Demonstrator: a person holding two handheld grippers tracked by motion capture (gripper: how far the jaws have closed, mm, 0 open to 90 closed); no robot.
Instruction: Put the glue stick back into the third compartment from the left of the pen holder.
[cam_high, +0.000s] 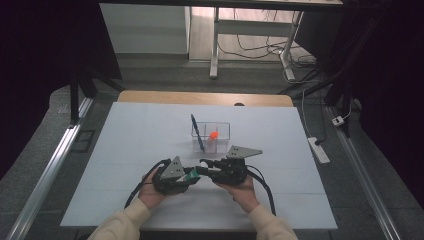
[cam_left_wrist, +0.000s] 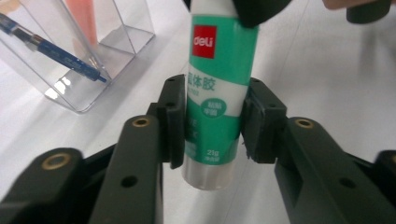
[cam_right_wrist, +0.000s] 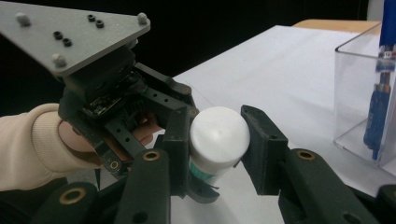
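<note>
A white table (cam_high: 125, 150) carries a clear organiser (cam_high: 210, 136) at its centre, holding a blue pen (cam_high: 197, 132) and something orange (cam_high: 214, 134). Nearer the person, the left gripper (cam_high: 186, 176) and right gripper (cam_high: 206, 167) meet nose to nose over the table. Between them is a green glue stick (cam_left_wrist: 215, 93): the left gripper's jaws are clamped on its lower body, while the right gripper's jaws sit around its white cap (cam_right_wrist: 219, 134), one pressed against it and the other close beside it, so whether that grip is firm I cannot tell. The likely trouble is a pull or twist with the cap loosely held: the round cap could slip out, or the tube could rotate inside the left jaws instead of opening
</note>
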